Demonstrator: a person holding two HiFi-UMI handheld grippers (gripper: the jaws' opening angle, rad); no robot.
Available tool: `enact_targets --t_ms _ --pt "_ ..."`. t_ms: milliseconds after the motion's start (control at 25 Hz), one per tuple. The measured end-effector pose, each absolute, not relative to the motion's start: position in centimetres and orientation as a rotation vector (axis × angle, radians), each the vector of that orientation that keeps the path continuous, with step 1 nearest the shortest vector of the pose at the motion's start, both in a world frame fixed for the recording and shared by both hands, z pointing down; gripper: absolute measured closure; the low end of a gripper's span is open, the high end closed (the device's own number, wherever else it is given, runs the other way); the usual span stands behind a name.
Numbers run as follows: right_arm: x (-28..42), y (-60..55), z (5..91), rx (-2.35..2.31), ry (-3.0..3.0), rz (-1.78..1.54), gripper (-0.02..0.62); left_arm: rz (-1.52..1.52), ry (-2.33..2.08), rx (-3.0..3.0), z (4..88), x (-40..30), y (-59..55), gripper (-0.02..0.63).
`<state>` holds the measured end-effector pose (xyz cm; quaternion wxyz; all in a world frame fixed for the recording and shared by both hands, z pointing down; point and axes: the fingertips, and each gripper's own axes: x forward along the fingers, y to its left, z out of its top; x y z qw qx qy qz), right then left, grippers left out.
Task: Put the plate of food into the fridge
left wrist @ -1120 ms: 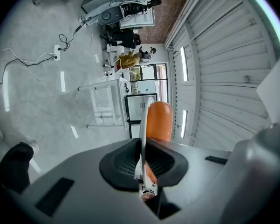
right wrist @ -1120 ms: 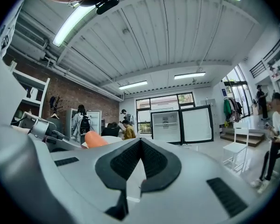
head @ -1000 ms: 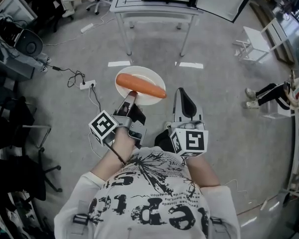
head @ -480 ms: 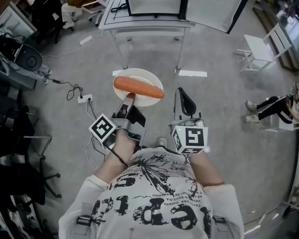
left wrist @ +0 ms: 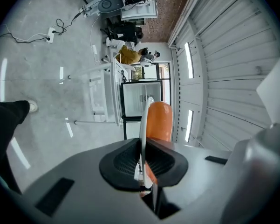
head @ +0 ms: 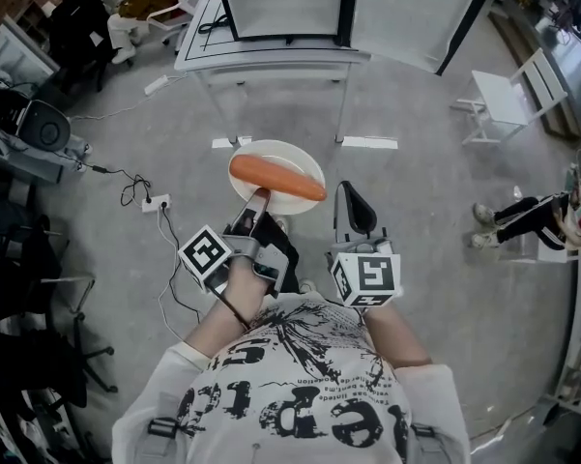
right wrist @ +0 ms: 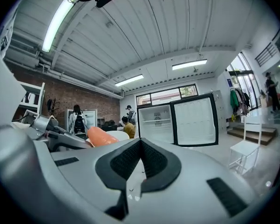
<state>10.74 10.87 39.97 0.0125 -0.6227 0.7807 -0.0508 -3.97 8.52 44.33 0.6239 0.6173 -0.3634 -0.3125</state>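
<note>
A white plate (head: 292, 155) carries a long orange sausage (head: 276, 178); it hangs in the air over the floor. My left gripper (head: 258, 199) is shut on the plate's near rim. In the left gripper view the plate's edge (left wrist: 142, 120) runs between the black pads, with the sausage (left wrist: 159, 121) behind it. My right gripper (head: 352, 193) is shut and holds nothing, a little right of the plate. The small fridge (head: 285, 4) stands on a white table (head: 271, 58) ahead, its door (head: 411, 10) swung open to the right. The right gripper view shows the fridge (right wrist: 156, 123) and its bare white shelves.
White table legs (head: 341, 101) stand just beyond the plate. A power strip with cables (head: 159, 203) lies on the floor to the left. A white chair (head: 501, 101) is at the right, office chairs (head: 48, 264) and equipment at the left. People sit far back.
The plate and both grippers have come closer to the table and the fridge, which now shows more fully at the top. The grip on the plate is unchanged.
</note>
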Motion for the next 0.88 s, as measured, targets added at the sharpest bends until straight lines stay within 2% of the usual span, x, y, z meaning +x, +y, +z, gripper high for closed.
enact_targets --t_ms 280,880 --pt "12.8 2.8 40.4 -2.02 2.414 -0.129 0.595 -0.659 -0.846 1.415 46.3 -2.2 -0.8 0.572" --pt "12.7 -18.1 38.9 -2.127 2.403 -0.018 0.595 -0.649 -0.754 1.51 43.9 -1.1 -22.8 0.572"
